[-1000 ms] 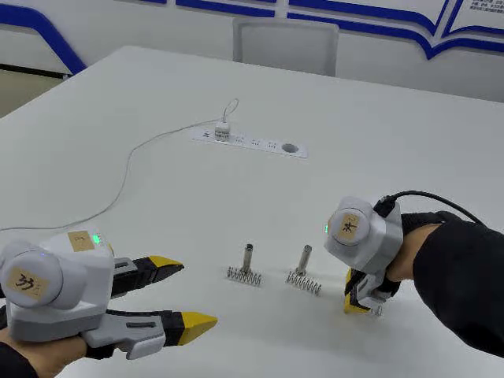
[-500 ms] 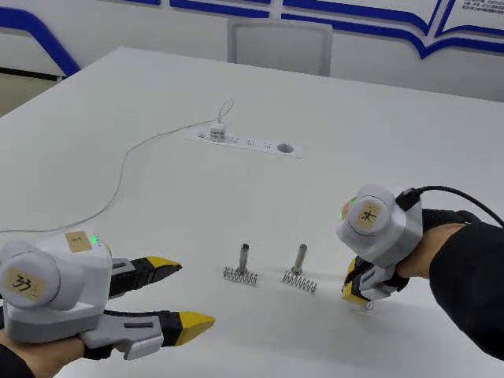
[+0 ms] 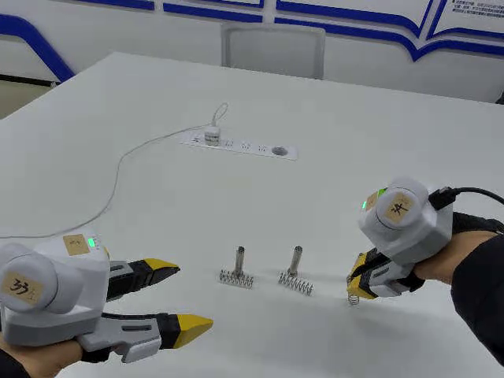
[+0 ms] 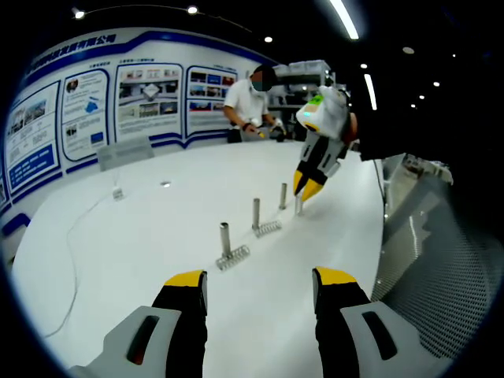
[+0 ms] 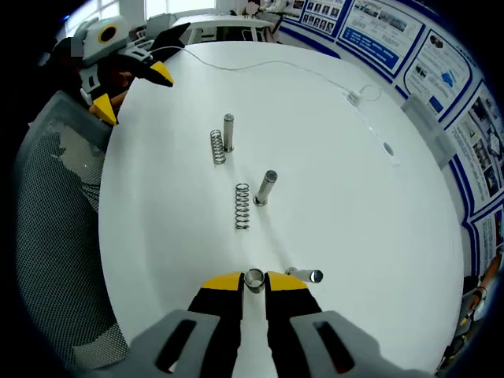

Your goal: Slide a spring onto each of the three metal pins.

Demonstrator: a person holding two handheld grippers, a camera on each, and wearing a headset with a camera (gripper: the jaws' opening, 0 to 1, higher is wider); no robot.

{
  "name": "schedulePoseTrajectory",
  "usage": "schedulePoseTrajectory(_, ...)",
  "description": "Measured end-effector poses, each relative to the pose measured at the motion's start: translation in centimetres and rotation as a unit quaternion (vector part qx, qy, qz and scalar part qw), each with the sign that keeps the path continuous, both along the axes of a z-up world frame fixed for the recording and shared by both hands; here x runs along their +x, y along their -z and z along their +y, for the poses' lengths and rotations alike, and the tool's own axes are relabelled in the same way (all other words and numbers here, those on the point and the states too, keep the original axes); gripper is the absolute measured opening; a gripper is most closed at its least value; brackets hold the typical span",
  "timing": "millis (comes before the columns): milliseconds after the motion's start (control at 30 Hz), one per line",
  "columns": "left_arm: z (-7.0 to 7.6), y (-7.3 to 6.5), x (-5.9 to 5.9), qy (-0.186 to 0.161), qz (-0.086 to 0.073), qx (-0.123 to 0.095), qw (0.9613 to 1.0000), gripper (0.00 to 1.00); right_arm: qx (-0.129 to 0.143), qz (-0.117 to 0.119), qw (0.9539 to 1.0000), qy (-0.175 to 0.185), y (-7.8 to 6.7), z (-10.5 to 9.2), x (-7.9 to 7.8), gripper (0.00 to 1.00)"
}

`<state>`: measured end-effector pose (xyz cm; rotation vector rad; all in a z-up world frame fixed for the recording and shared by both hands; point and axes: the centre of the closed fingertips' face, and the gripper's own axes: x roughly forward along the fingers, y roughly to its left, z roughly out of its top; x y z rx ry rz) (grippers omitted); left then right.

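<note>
currently the right gripper is at the right of the white bench, its yellow-tipped jaws clamped on a small held spring that sticks out below the tips, close to the bench top; whether it touches the surface i cannot tell. in the right gripper view this spring shows end-on between the jaws, and the third pin stands just beside it, not inside it. left of that gripper two more metal pins stand upright on the bench, the left pin and the middle pin, both bare. each has a spring lying flat at its near side: the first loose spring by the left pin and the second loose spring by the middle pin. the left gripper is held at the near left, well apart from the pins, its jaws spread wide with nothing between them, pointing toward the row of pins. farther back on the bench lies a white power strip with a plug in it and a thin cable running off to the left. a grey chair stands at the far edge. in the left gripper view a person stands beyond the bench.
</note>
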<state>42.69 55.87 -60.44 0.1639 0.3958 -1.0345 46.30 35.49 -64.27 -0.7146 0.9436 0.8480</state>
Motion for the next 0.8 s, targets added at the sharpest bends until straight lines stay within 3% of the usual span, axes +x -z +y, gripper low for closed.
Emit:
schedulePoseTrajectory(267, 0.0, -0.3, 0.2, 0.0, -0.005, -0.001, 1.0, 0.56, 0.057, -0.013, 0.9978, 0.031, -2.2, 0.5, 0.1, 0.12)
schedulePoseTrajectory(467, 0.1, -0.5, 0.2, -0.004, -0.007, -0.005, 1.0, 0.56, 0.108, -0.016, 0.992, 0.062, -3.8, 0.4, 0.4, 0.12)
schedulePoseTrajectory(800, 0.2, -0.5, 0.3, -0.005, -0.005, -0.008, 0.9999, 0.58, 0.128, -0.046, 0.987, 0.085, -6.7, -0.8, 1.4, 0.12)
